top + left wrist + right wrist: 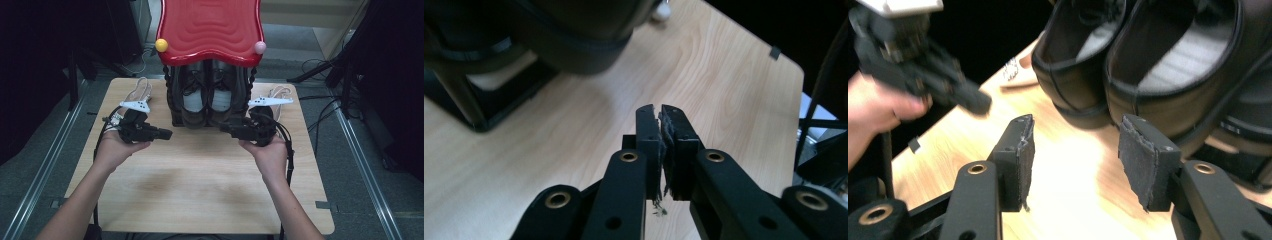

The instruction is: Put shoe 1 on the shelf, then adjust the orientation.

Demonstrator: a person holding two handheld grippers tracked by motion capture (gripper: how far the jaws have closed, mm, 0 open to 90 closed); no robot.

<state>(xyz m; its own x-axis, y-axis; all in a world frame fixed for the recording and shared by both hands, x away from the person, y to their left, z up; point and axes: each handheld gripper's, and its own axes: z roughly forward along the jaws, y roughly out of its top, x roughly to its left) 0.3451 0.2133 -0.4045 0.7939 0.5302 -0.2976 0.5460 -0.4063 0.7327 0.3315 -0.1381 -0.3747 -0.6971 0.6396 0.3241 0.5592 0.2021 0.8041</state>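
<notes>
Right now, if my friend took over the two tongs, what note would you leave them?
Left tongs: shut, nothing between the pads, held above the table left of the shoe rack.
Right tongs: open, empty, pointing at the heels of the black shoes.
Things: the two black shoes sit side by side on the rack under its red top. Pale sandals lie on the table on either side of the rack.
Done: neither black shoe has been taken off the rack.
Left: probably close the right tongs on the nearer shoe's heel and pull it out.
</notes>
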